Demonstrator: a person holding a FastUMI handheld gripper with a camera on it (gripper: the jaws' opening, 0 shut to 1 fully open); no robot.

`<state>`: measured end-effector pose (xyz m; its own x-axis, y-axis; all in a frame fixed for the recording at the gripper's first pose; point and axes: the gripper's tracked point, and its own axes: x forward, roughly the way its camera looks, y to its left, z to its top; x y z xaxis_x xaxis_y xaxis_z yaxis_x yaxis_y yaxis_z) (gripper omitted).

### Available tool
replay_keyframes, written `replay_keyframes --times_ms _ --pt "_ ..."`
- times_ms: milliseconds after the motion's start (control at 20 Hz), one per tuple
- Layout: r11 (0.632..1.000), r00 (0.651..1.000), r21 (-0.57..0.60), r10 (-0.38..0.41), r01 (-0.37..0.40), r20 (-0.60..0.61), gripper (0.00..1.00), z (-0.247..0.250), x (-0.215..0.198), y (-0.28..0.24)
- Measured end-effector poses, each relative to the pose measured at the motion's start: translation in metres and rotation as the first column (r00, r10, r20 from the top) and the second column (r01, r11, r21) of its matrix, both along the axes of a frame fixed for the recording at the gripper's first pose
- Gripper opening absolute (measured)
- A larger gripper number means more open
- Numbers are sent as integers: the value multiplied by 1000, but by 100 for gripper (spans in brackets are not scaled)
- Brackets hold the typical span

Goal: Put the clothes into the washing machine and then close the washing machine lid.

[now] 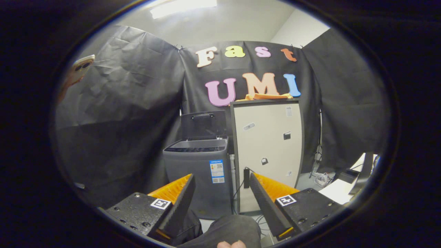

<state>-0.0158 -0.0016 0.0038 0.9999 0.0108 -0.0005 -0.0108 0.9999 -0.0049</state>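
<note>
Orange cloth point(265, 96) lies atop the tall beige cabinet point(267, 151), right of the grey top-loading washing machine point(198, 172), lid up. My gripper point(220, 196) is spread, empty. I should approach high, pinch a raised fold.

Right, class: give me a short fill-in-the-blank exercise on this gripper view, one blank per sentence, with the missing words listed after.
1. The washing machine stands with its lid ____.
2. The orange clothes lie on top of the ____, beside the washing machine.
3. The gripper has its fingers ____, with nothing between them.
4. The washing machine is ____ the fingers, not between them.

Missing words: open; cabinet; open; beyond
</note>
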Motion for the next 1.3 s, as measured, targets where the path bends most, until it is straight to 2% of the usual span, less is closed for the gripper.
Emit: replay_keyframes --times_ms 700,1300 --pt "1000 1000 -12 -5 5 -2 96 12 46 4" --pt "1000 999 -7 -22 22 -45 96 19 120 3"
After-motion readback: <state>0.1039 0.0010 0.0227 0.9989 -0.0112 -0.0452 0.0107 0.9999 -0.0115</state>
